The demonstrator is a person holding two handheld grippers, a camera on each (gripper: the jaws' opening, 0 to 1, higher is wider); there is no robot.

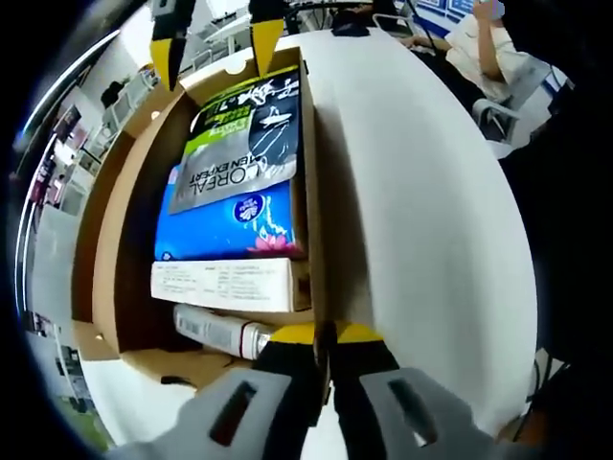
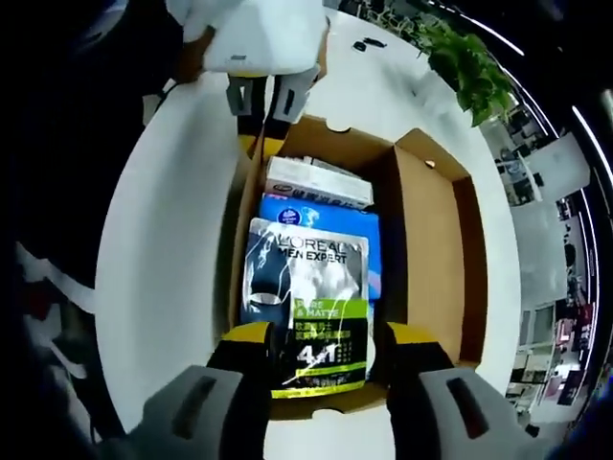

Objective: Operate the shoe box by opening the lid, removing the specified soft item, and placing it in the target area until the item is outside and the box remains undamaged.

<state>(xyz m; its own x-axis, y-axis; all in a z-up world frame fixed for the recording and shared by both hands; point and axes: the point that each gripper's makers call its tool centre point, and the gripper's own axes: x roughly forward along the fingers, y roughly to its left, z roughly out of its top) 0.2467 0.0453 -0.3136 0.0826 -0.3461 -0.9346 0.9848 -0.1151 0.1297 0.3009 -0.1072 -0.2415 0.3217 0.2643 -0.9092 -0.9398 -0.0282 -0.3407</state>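
An open cardboard shoe box point(image 1: 312, 182) point(image 2: 242, 240) lies on a white table, its lid flap point(image 2: 471, 268) folded out to one side. On top inside is a soft grey-and-green L'Oreal pouch point(image 1: 244, 144) point(image 2: 311, 297). Under it are a blue pack point(image 1: 225, 225) point(image 2: 316, 213), a white carton point(image 1: 225, 283) point(image 2: 316, 182) and a white tube point(image 1: 215, 331). My left gripper point(image 1: 326, 333) point(image 2: 273, 120) is shut on the box's side wall at one end. At the opposite end my right gripper point(image 2: 330, 337) point(image 1: 217, 46) is open, its fingers either side of the pouch's end.
The round white table point(image 1: 421, 220) point(image 2: 163, 249) spreads wide beside the box. A person point(image 1: 488, 48) sits at its far edge, near a small dark object point(image 1: 350, 29) point(image 2: 369, 43). A green plant point(image 2: 469, 62) stands beyond the table.
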